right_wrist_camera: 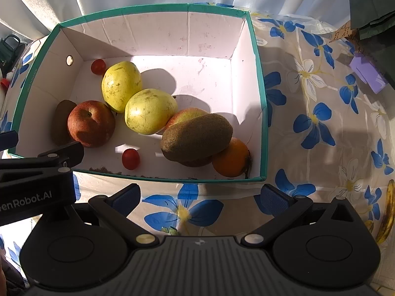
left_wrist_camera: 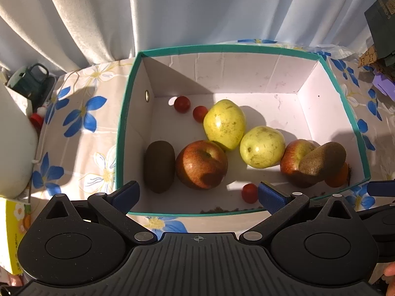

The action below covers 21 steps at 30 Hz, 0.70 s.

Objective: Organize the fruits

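Well, the teal-rimmed box point(right_wrist_camera: 259, 79) on the flowered tablecloth point(right_wrist_camera: 308, 123) holds apples, kiwis, tomatoes and what may be an orange point(right_wrist_camera: 230, 159). The left gripper point(left_wrist_camera: 197, 193) and right gripper point(right_wrist_camera: 201, 196), both spread empty, hover at its near rim.

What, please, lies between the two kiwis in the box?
In the left wrist view, a red apple, a yellow apple and a second red apple lie between the left kiwi and the right kiwi.

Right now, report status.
Both hand-held grippers open, empty: left, right. Fruit in the box; one kiwi lies atop others. One banana outside.
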### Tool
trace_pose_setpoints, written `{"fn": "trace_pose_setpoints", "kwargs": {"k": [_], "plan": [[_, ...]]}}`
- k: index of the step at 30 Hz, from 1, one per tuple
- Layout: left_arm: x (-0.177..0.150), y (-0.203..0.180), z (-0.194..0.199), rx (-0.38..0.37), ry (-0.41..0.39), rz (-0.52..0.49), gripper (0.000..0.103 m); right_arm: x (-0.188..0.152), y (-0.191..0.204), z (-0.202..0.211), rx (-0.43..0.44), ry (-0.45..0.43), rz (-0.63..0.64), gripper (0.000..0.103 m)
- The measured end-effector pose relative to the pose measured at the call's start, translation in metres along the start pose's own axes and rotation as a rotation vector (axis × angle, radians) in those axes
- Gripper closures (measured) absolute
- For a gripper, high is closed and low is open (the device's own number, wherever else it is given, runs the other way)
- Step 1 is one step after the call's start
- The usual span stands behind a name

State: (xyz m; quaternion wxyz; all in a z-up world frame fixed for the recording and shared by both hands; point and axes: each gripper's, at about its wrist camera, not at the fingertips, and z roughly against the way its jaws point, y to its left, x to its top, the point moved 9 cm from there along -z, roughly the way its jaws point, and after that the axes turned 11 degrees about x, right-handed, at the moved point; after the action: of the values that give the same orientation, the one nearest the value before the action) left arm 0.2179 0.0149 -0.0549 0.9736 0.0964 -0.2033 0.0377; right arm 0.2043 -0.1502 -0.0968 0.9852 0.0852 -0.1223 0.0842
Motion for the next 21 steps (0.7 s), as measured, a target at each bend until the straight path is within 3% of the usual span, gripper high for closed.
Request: {"fn": "trace_pose_setpoints", "kwargs": {"k": [21], "plan": [[0.0005,-0.0028,-0.0061,-0.020,0.022,-0.009,0.000,0.0002,-0.0022,-0.0021,0.001,0.007,-0.002,0.000]]}}
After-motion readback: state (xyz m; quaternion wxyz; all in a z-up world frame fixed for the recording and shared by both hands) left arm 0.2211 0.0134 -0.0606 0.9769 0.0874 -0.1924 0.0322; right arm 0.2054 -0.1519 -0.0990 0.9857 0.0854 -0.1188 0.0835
